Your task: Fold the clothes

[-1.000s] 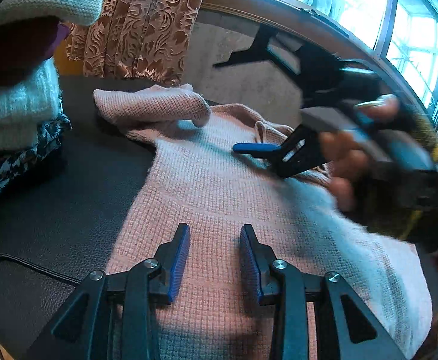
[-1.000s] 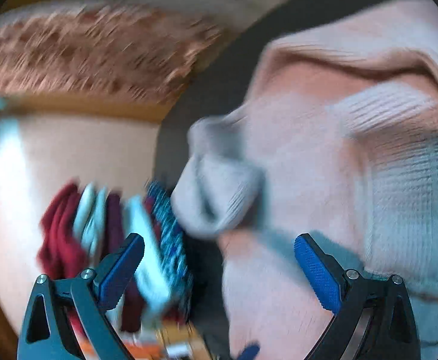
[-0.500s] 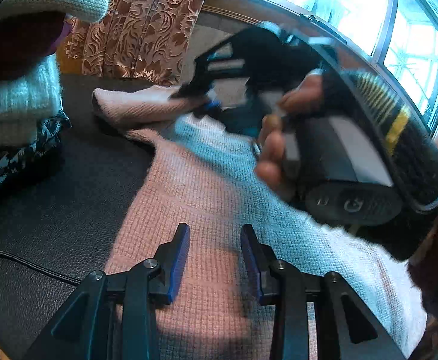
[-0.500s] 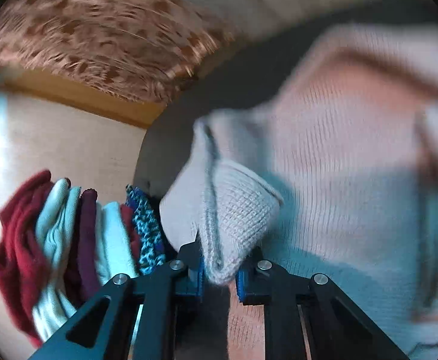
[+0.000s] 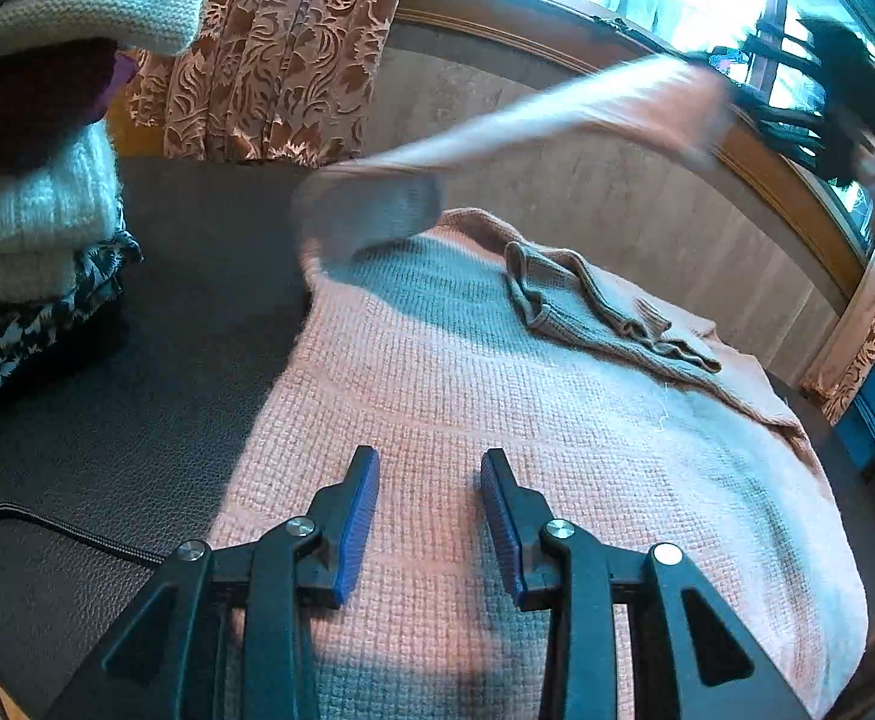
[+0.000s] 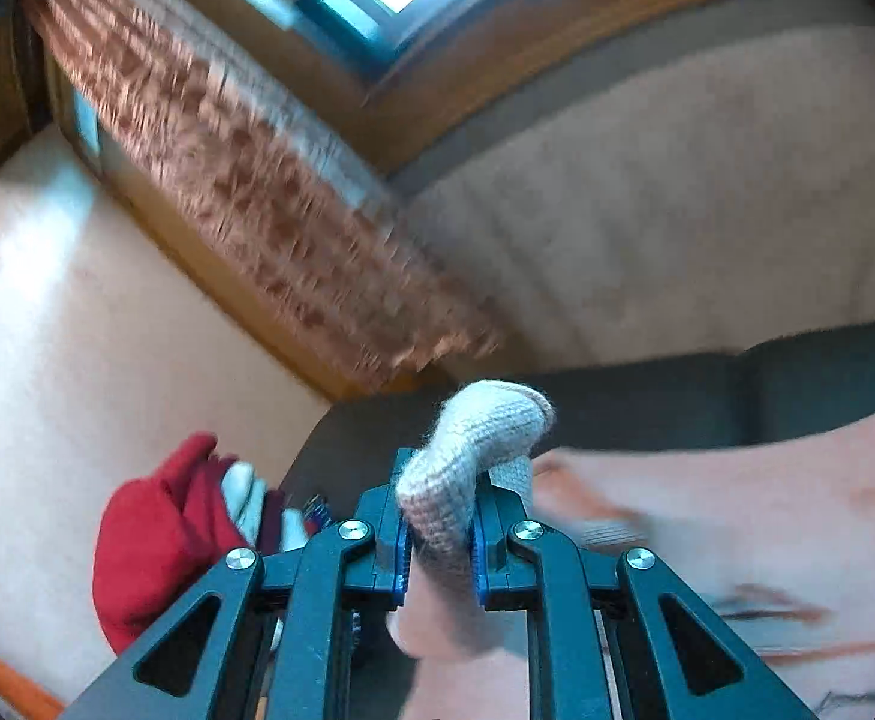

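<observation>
Sweater (image 5: 497, 420) spread flat, mid-frame, on the dark table (image 5: 137, 420); one sleeve (image 5: 557, 114) raised toward upper right, its cuff (image 6: 473, 450) pinched tight in the right gripper (image 6: 437, 546); left gripper (image 5: 428, 516) half open, empty, over the body; sleeve fold seemingly underway, body folds remaining; folded stack (image 5: 35, 192) upper left.

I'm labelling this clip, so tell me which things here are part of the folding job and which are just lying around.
Part of the job:
- pink knit sweater, spread on the dark table
- its sleeve, lifted, clamped in the right gripper
- left gripper, jaws open over the sweater

Lying about:
- stack of folded clothes
- patterned curtain
- black cable
</observation>
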